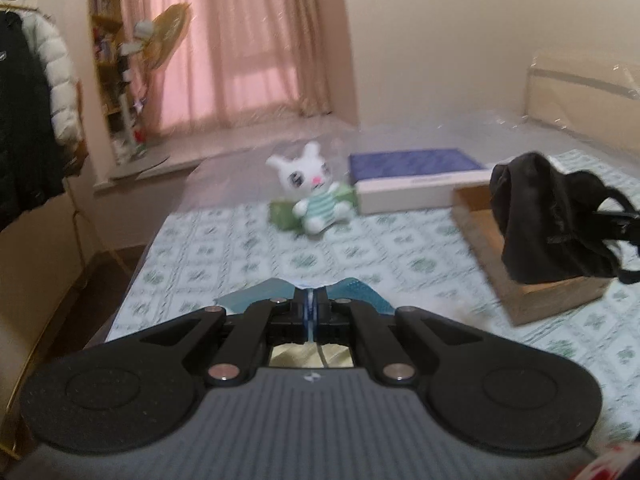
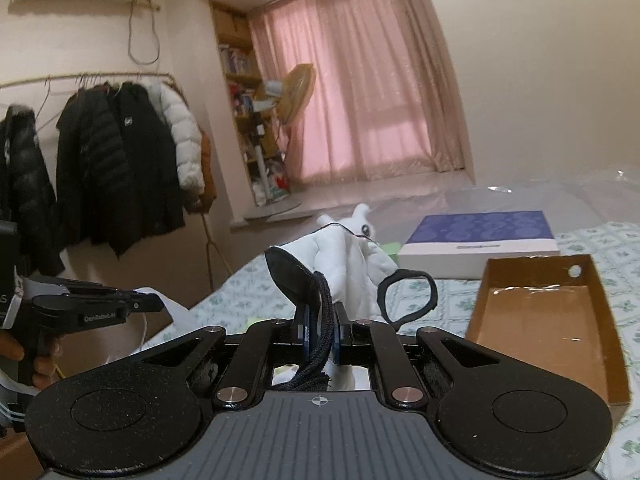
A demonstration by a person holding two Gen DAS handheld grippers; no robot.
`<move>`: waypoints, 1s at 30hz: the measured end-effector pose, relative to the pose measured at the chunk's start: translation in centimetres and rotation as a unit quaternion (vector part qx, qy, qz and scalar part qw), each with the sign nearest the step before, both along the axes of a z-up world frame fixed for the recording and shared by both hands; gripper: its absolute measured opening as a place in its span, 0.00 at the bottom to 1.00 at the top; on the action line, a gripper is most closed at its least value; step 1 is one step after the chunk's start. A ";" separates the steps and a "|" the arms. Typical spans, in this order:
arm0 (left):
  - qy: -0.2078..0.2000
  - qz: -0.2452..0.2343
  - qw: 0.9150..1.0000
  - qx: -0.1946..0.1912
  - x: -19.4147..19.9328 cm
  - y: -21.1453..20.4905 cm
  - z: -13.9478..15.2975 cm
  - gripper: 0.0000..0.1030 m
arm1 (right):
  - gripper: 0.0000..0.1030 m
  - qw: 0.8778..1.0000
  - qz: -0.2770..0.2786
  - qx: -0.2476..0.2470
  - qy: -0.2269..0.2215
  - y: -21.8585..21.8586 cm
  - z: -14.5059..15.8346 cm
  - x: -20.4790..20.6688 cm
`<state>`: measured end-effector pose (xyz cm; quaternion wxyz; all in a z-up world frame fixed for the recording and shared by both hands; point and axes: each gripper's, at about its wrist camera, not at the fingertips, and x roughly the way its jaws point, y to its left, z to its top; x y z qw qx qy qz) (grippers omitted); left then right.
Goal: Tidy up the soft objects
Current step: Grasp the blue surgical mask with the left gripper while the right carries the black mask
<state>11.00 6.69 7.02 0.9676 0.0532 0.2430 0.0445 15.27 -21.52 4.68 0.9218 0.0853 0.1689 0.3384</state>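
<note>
While both grippers are raised above the bed (image 1: 248, 248), we read the step in hand as carrying soft items toward the open cardboard box (image 2: 540, 320). The left gripper (image 1: 311, 312) has its jaws together, clamped on a thin blue-and-white item (image 1: 352, 286), possibly a face mask, which hangs at the near edge of the bed. The right gripper (image 2: 320, 336) is clamped on the black strap of a soft black-and-white item (image 2: 344, 272), likely an eye mask or similar, held just left of the box.

We judge that the next move calls for bringing the right gripper over the box opening, lowering it, and parting the jaws so the item drops inside. The left item follows.

Count:
- one cardboard box, apparently empty, at the right;
- one plush rabbit (image 1: 316, 196), far centre, leaning on a green pack (image 1: 282, 214);
- one flat blue-topped box (image 2: 480, 240), far right;
- two held soft items.
</note>
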 end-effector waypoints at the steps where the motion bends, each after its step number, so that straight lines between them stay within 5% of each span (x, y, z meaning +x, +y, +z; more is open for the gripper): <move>1: -0.002 -0.006 1.000 -0.001 -0.1 -0.3 0.5 0.02 | 0.10 1.000 -0.004 0.002 0.003 -0.5 0.3 -0.1; 12: -0.027 -0.107 0.994 -0.006 3.4 -7.8 5.0 0.02 | 0.10 0.998 -0.064 0.005 0.013 -7.0 2.1 -0.3; 30: -0.009 -0.270 0.962 -0.046 20.7 -22.4 2.6 0.02 | 0.10 0.988 -0.140 0.013 0.058 -15.5 -0.7 11.3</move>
